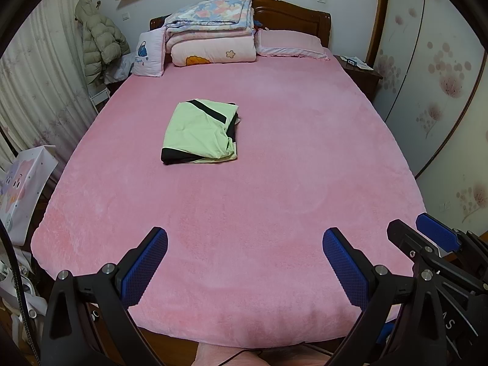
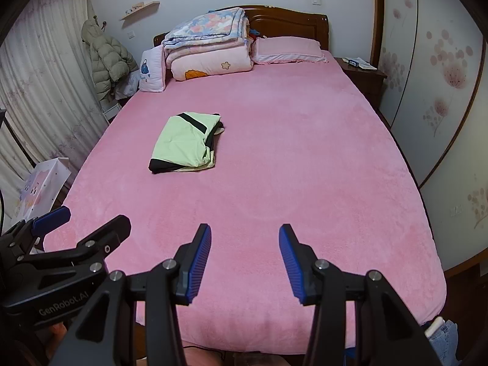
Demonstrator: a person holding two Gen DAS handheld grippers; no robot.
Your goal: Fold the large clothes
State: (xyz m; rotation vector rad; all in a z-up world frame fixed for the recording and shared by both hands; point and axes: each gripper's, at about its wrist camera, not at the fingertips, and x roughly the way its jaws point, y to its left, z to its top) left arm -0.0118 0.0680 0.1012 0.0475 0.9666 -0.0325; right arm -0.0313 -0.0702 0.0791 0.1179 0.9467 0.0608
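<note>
On the pink bed (image 1: 274, 183), the green-and-black garment (image 1: 199, 132) lies folded, left of centre; left tongs (image 1: 244, 267) and right tongs (image 2: 245, 263) hang apart and empty at the foot, probably because folding looks done.

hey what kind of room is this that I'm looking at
A home bedroom, most likely. A large bed with a pink cover fills the view, folded quilts and a pillow sit at its wooden headboard, and a puffer coat hangs by the curtains.
</note>
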